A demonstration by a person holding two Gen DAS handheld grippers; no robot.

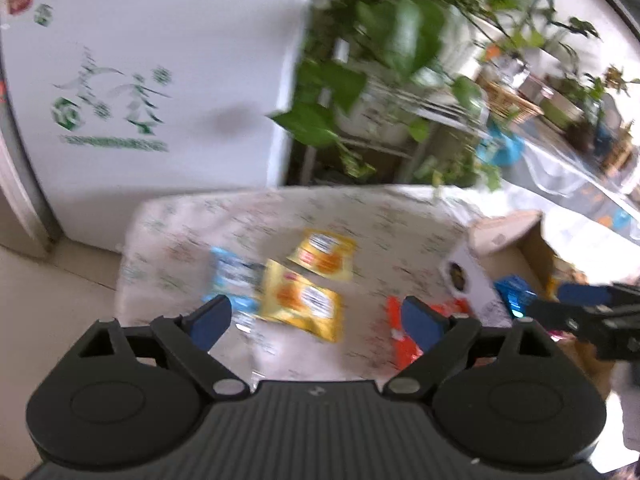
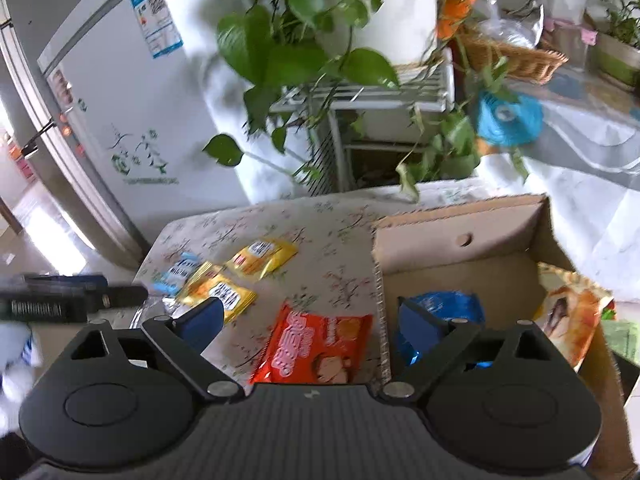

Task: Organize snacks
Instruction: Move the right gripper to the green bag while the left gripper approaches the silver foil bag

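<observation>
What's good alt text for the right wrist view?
The right gripper hangs open and empty over a red snack pack on a floral tablecloth, beside an open cardboard box holding a blue pack. Two yellow packs and a light blue pack lie further left, near the left gripper.

Snack packets (image 2: 316, 344) flat beside cardboard box (image 2: 460, 240)

Both the left hand-held gripper (image 1: 316, 320) and the right hand-held gripper (image 2: 310, 320) point downward, jaws wide apart, holding nothing.
</observation>
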